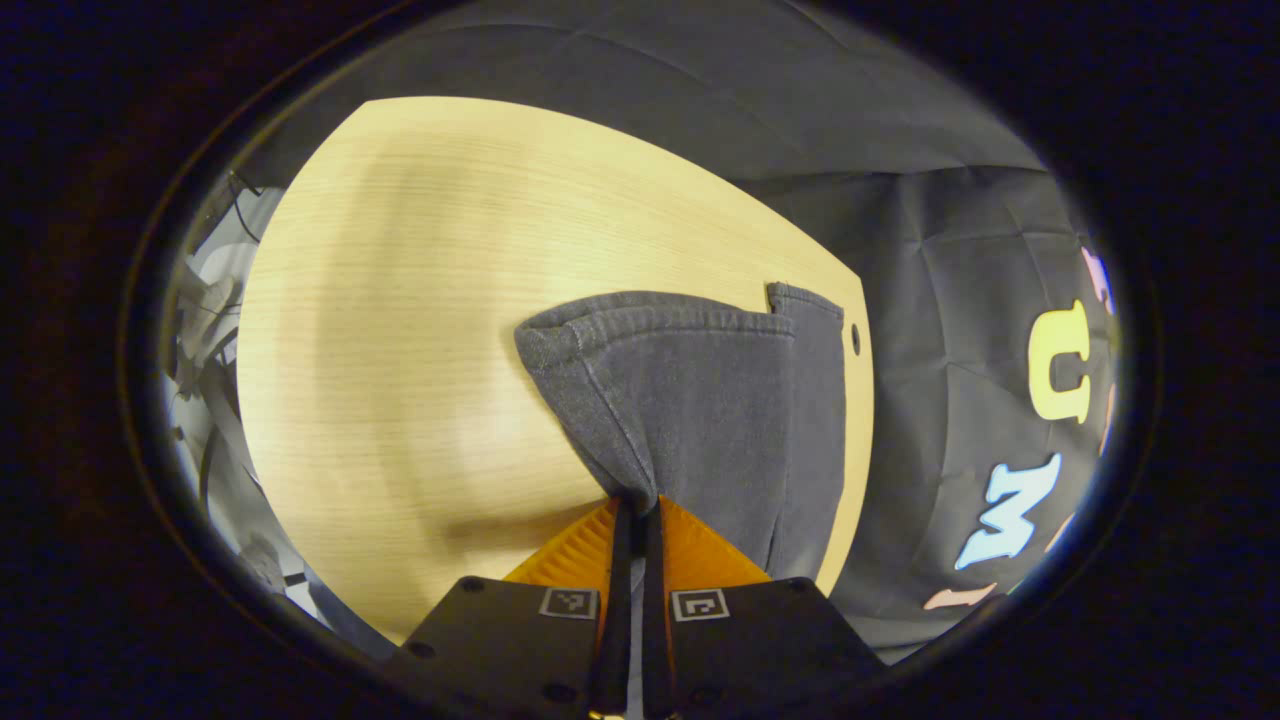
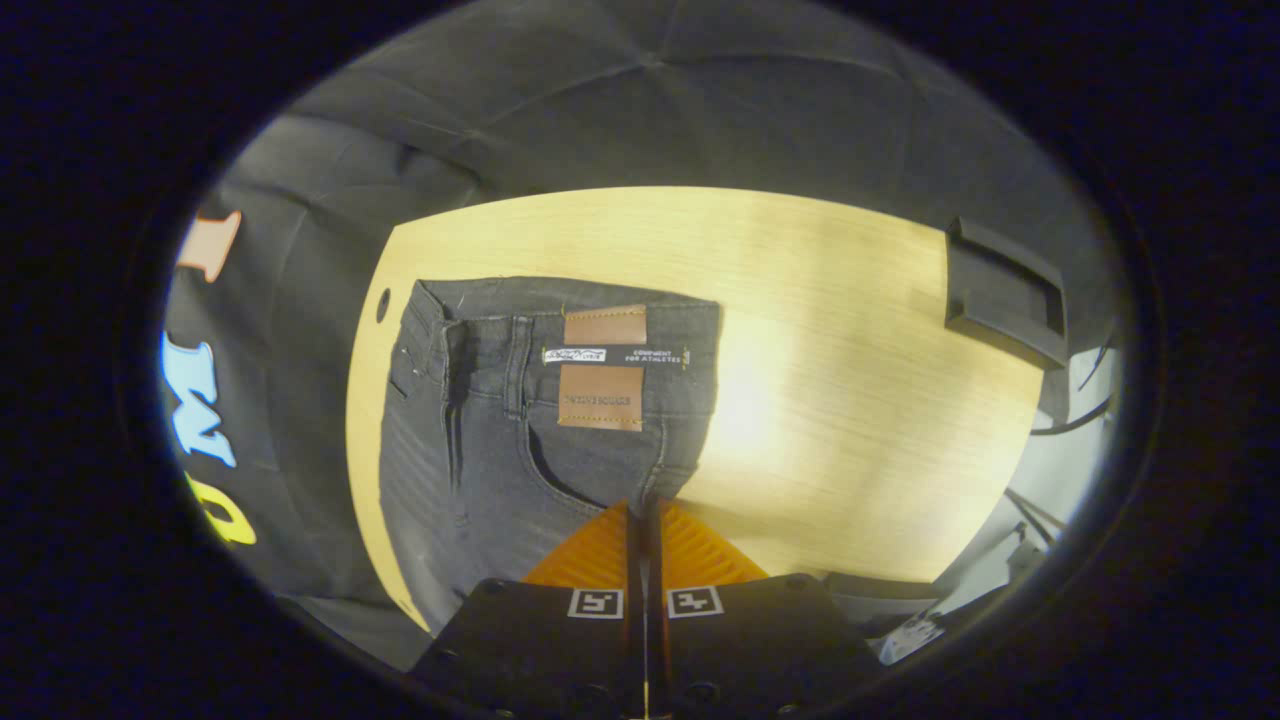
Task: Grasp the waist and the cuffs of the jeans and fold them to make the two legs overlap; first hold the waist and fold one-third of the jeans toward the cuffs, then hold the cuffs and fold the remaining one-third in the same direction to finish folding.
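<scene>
Your left gripper (image 1: 636, 512) has its two orange ribbed fingers (image 1: 575, 555) drawn together on a pinch of the dark grey denim jeans (image 1: 690, 410). From that pinch the cloth fans up and away from you across the pale wood-grain table (image 1: 400, 300), ending in the stitched cuffs (image 1: 650, 312), one leg lying over the other near the table's right edge.

Your right gripper (image 2: 644, 515) also has its orange ribbed fingers (image 2: 600, 550) closed to a thin slit, with the jeans' edge caught between the tips just below the waist. In the right gripper view the waist (image 2: 560, 300) lies ahead of you, flat on the table, towards its left edge and well apart from the black rectangular tray (image 2: 1005, 290) at the far right.

On the waistband you can see two brown leather-look patches (image 2: 603, 360) with a narrow white-printed strip (image 2: 615, 355) between them. The strip's lettering and the lower patch's stamp are too small and turned round to make out with certainty. Each gripper body carries small black-and-white square markers (image 2: 645, 603).
</scene>
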Motion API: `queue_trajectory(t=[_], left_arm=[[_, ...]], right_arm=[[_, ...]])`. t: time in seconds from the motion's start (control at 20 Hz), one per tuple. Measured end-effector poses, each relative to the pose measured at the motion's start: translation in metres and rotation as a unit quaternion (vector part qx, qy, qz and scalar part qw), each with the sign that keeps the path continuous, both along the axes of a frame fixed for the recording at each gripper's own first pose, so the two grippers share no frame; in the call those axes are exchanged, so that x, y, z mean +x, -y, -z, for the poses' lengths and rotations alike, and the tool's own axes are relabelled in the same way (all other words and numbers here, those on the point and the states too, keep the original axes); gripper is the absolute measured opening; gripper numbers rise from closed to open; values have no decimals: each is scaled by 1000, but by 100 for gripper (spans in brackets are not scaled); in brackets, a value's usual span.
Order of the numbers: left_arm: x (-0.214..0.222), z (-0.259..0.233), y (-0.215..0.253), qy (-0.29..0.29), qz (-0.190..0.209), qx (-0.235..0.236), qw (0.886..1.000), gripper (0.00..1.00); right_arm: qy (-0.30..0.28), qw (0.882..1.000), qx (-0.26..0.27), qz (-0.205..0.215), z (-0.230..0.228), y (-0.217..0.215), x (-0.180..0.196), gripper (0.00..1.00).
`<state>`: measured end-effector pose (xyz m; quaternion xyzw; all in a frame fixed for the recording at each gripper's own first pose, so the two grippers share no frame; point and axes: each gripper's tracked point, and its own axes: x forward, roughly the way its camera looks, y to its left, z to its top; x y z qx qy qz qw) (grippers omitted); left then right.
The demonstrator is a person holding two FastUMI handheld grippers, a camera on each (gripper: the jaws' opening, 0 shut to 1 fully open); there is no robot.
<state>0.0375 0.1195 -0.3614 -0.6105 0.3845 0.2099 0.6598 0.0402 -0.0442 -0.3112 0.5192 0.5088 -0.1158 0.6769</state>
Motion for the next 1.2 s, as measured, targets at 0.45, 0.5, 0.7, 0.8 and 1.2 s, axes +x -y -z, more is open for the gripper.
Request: queue_trajectory(t=[0.45, 0.5, 0.7, 0.8, 1.2], left_arm=[[-9, -82, 1, 80, 3, -34, 996, 8], [0, -108, 4, 98, 0, -38, 994, 8], [33, -171, 6, 142, 11, -23, 990, 8], [55, -186, 12, 150, 30, -16, 988, 8], [179, -175, 23, 143, 62, -17, 988, 8]], right_arm=[[98, 989, 70, -85, -78, -1, 18, 0], [117, 984, 94, -95, -100, 0, 30, 0], [159, 967, 147, -136, -159, -13, 83, 0], [168, 963, 155, -145, -178, -24, 106, 0], [141, 964, 174, -141, -183, -71, 212, 0]])
